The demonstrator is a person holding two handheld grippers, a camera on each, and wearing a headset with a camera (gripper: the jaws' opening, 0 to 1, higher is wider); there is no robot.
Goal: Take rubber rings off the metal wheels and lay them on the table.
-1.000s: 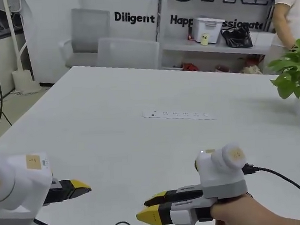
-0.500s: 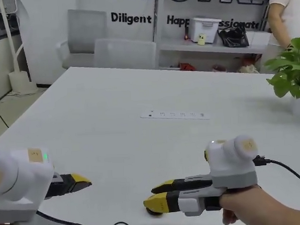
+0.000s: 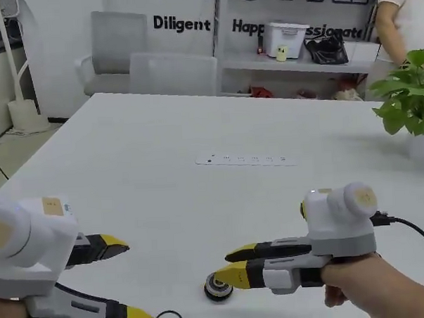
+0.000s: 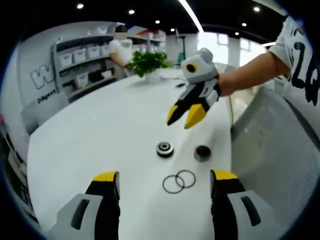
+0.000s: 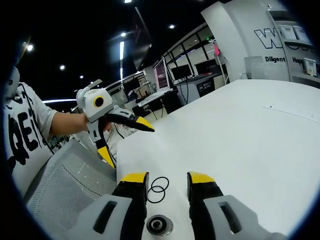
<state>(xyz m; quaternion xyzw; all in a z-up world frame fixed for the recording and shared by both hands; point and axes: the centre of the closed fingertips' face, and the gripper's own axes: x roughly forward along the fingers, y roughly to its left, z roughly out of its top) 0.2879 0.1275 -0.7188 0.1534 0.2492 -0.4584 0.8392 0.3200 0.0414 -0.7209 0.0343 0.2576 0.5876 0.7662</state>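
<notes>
Two rubber rings [image 4: 179, 181] are lying overlapped on the white surface [image 3: 197, 131], just beside a silver wheel [image 4: 165, 149] and a darker wheel [image 4: 202, 152], between both grippers. One power strip [image 3: 246, 159] is sitting farther out, with one potted plant [image 3: 410, 101] near the far right edge. The left gripper [image 4: 165, 175] is holding its fingers spread wide. The right gripper [image 5: 167, 177] is hovering near one wheel, fingers parted, gripping nothing.
</notes>
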